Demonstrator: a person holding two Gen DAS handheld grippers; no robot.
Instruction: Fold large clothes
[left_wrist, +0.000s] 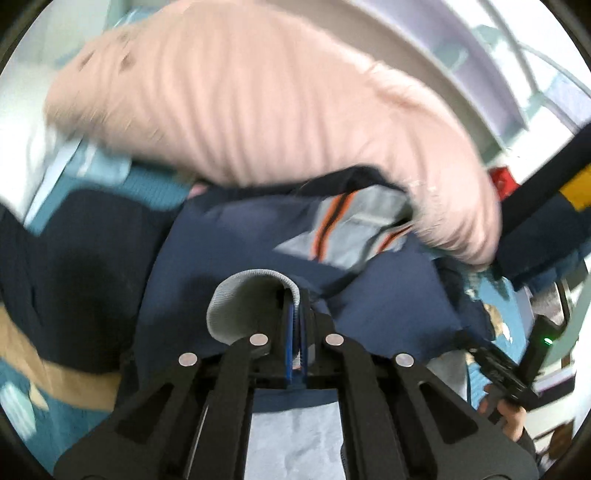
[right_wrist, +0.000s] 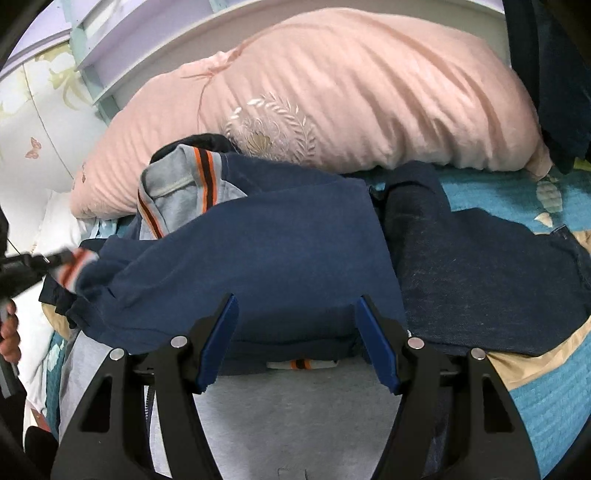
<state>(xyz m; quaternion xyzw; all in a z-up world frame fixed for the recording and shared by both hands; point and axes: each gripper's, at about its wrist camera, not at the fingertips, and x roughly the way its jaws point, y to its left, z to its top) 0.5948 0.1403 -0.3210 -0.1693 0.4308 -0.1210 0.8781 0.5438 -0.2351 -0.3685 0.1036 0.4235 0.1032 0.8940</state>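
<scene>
Bed: teal cover with tan band and pale leaf print; carries everything listed.

Sweatshirt: navy body with grey lining and grey collar trimmed in orange and black stripes. Lies crumpled across the bed's middle, collar end toward the pillow, a grey inner panel spread nearest the right camera.

Cuff: grey ribbed edge of the sweatshirt, curled up beside the left gripper's pads.

Left gripper: blue pads clenched together on the cuff's fabric; picture blurred.

Right gripper: jaws standing wide apart over the sweatshirt's navy fold, pads not pressing on anything.

Pillow: large, pink, ribbed, with pale embroidered sprig; lies along the far edge, touching the collar end.

Dark garment: near-black cloth lying just right of the sweatshirt, edges touching.

Hand: person's fingers on the left gripper's handle, at the left margin.

Headboard: pale slats behind the pillow.
</scene>
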